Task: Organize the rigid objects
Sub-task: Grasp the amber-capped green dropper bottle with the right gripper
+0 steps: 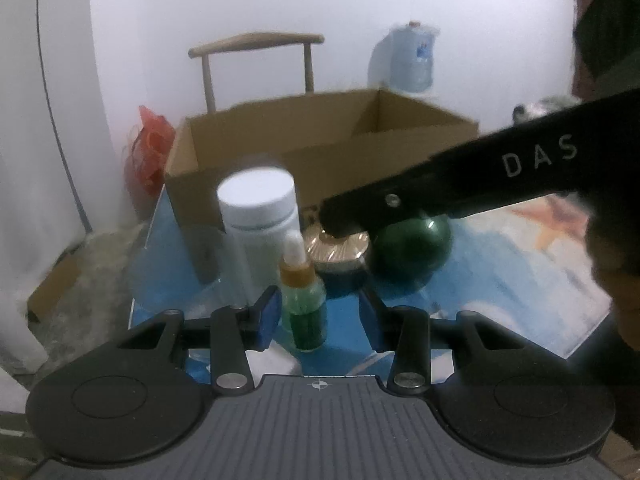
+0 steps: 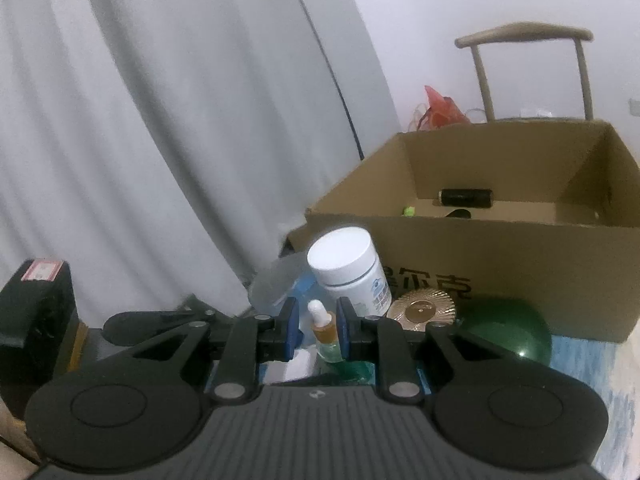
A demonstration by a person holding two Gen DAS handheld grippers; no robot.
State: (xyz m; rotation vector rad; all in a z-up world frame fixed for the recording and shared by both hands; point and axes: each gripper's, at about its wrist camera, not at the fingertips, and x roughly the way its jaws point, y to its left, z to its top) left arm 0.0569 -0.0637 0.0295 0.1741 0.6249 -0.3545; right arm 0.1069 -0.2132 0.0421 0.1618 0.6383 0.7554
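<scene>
My left gripper (image 1: 318,314) stands partly spread, its blue pads (image 1: 269,316) either side of the small green dropper bottle (image 1: 305,312) but clear of it; the bottle stands upright on the blue table (image 1: 500,280) just ahead of my fingertips. Beyond it to the left rises the white jar (image 1: 258,220); straight ahead lies the gold ribbed disc (image 1: 340,246), and to its right the dark green ball (image 1: 414,250). My right gripper (image 2: 318,330) is drawn nearly together, and I cannot tell whether its pads touch the bottle's neck; seen from my left, it reaches over the disc. The cardboard box (image 2: 500,256) stands open behind everything, a black cylinder (image 2: 466,198) lying inside.
</scene>
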